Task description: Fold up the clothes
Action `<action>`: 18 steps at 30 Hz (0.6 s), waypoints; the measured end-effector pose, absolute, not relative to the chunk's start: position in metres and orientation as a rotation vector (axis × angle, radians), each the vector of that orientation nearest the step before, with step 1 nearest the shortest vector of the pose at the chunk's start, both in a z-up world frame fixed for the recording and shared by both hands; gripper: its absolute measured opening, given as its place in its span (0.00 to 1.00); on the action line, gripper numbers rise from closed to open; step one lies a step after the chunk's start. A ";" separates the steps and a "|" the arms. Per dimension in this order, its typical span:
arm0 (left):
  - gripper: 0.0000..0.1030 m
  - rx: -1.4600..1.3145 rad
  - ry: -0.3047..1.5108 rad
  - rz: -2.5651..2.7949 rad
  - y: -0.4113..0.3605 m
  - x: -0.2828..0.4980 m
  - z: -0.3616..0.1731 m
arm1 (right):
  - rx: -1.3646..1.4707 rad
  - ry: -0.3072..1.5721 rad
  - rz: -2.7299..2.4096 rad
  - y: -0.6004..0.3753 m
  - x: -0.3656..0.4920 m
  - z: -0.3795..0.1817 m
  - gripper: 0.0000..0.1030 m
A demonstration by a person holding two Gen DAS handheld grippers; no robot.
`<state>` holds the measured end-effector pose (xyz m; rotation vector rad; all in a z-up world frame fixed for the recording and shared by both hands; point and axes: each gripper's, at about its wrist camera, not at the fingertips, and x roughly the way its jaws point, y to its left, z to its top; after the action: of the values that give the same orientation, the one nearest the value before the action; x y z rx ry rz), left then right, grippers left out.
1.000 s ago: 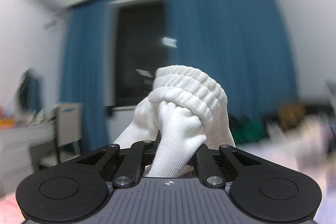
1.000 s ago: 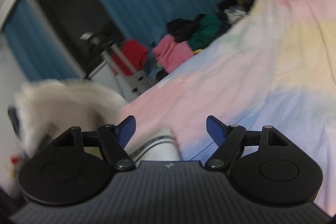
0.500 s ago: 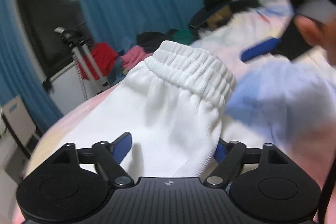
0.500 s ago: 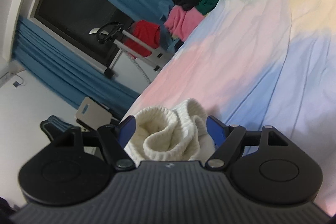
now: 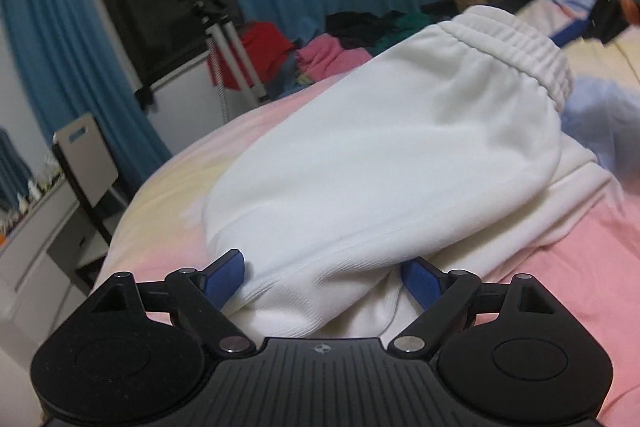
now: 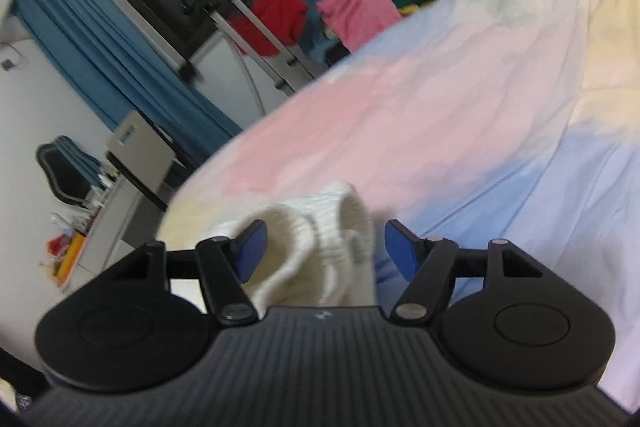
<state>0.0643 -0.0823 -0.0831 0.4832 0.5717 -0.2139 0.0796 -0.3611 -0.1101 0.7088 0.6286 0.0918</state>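
Both jaw sets now stand released: left gripper point(image 5: 322, 277), clamped a second ago, has laid the white ribbed-cuff fleece garment point(image 5: 384, 163) doubled on the pastel bedsheet point(image 5: 560, 267), right gripper point(image 6: 322, 251) straddling its cuff, so this fold looks set down.

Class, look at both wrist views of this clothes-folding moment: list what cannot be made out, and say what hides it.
- Left wrist view: the near end of the white fleece garment on the pastel bedsheet is hidden behind the left gripper body.
- Right wrist view: the cream ribbed knit cuff is cut off by the right gripper body.
- Left wrist view: the person at the top-right edge is blurred.
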 end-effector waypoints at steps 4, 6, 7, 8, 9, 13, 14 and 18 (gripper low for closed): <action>0.85 0.408 0.594 -0.171 -0.060 0.047 -0.077 | 0.733 0.679 0.151 -0.365 0.100 -0.126 0.66; 0.85 0.371 0.605 -0.150 -0.049 0.038 -0.074 | 0.689 0.683 0.202 -0.359 0.114 -0.131 0.66; 0.85 0.340 0.621 -0.149 -0.041 0.036 -0.073 | 0.663 0.689 0.236 -0.355 0.122 -0.133 0.66; 0.85 0.318 0.630 -0.154 -0.035 0.037 -0.072 | 0.634 0.691 0.265 -0.351 0.129 -0.135 0.68; 0.84 0.307 0.631 -0.160 -0.032 0.038 -0.071 | 0.602 0.688 0.288 -0.348 0.135 -0.137 0.68; 0.84 0.311 0.620 -0.158 -0.030 0.040 -0.069 | 0.571 0.674 0.398 -0.342 0.152 -0.142 0.63; 0.84 0.303 0.616 -0.154 -0.030 0.042 -0.069 | 0.572 0.663 0.419 -0.341 0.154 -0.142 0.53; 0.84 0.245 0.612 -0.143 -0.025 0.049 -0.068 | 0.576 0.611 0.412 -0.337 0.150 -0.133 0.28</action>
<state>0.0491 -0.0249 -0.0680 0.2455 0.6124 -0.1429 0.1496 -0.3366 -0.1331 0.5755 0.6112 0.4115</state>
